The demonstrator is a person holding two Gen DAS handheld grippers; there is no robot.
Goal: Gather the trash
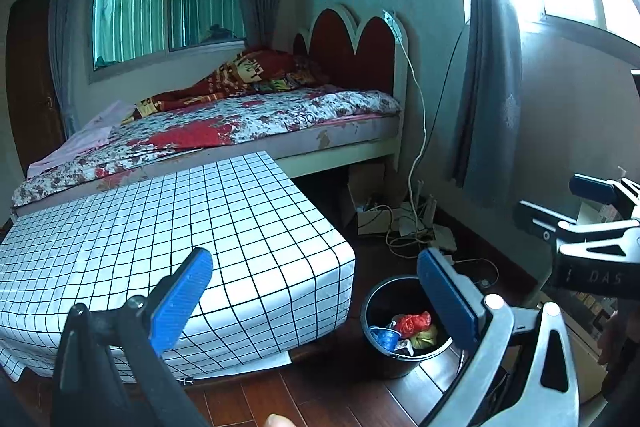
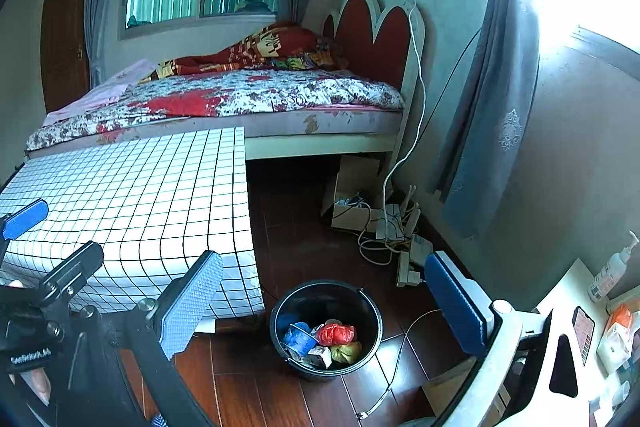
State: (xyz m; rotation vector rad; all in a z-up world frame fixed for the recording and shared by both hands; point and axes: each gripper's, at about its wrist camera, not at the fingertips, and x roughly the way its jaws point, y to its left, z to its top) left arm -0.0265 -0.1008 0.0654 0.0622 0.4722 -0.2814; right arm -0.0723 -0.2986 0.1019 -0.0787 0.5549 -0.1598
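Trash (image 2: 320,343) — a red bag, a blue cup, a small carton and a greenish wad — lies in the black bucket (image 2: 372,311), which stands on the dark wood floor (image 2: 304,235) just beside the corner of the low table draped in a gridded cloth (image 2: 160,203). We hold the left gripper (image 1: 316,291) above that corner, its blue pads spread wide with nothing between them; the right gripper (image 2: 324,299) hangs over the bucket, likewise spread and empty. In the left view the right tool (image 1: 580,227) also shows at the frame's edge. Neither pair of fingers touches anything.

We judge the collecting to be at or near its end: the cloth top shows no loose item, and no scrap is evident on the floor near the bucket, though the tangle of cables and boxes (image 2: 384,227) under the bed (image 2: 320,143) is too cluttered to rule out. Any next move — should litter remain — calls for locating it first, then descending with the jaws apart and closing only once the pads flank it.
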